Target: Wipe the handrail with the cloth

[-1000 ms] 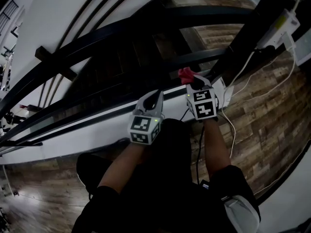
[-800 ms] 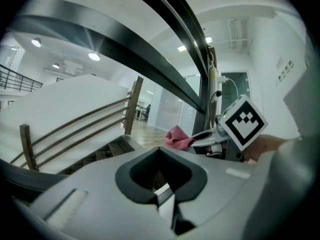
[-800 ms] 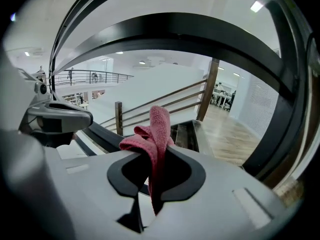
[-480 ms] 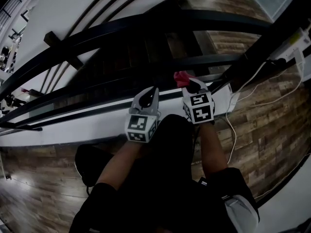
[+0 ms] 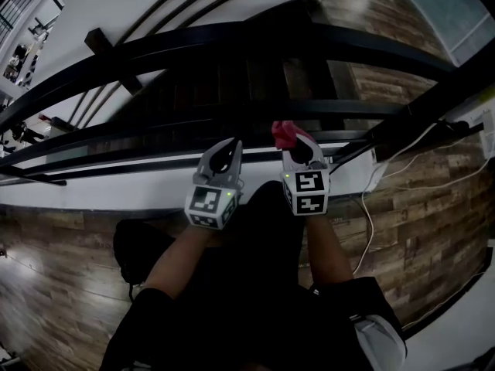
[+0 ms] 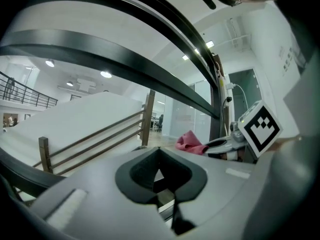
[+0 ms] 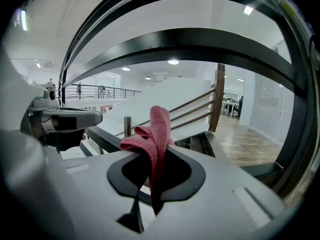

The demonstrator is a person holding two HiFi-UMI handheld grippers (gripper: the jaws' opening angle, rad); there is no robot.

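The black handrail (image 5: 232, 41) curves across the top of the head view, with a lower black rail (image 5: 155, 130) beneath it. My right gripper (image 5: 296, 147) is shut on a red-pink cloth (image 5: 281, 134), which sticks up from its jaws just below the lower rail. In the right gripper view the cloth (image 7: 156, 131) hangs folded between the jaws of the right gripper (image 7: 155, 169), with the handrail (image 7: 200, 41) arching above and apart from it. My left gripper (image 5: 220, 159) sits beside it to the left. In the left gripper view the left gripper (image 6: 160, 159) is shut and holds nothing.
Past the rails are a dark stairwell (image 5: 232, 83) and a white ledge (image 5: 100, 188). A black post (image 5: 433, 99) rises at the right with white cables (image 5: 371, 215) trailing over the wood floor (image 5: 433, 199). Wooden stair rails (image 7: 192, 109) descend ahead.
Both grippers have drifted left and slightly down in the head view, and the rails sit lower in the frame. The right gripper still holds the cloth.
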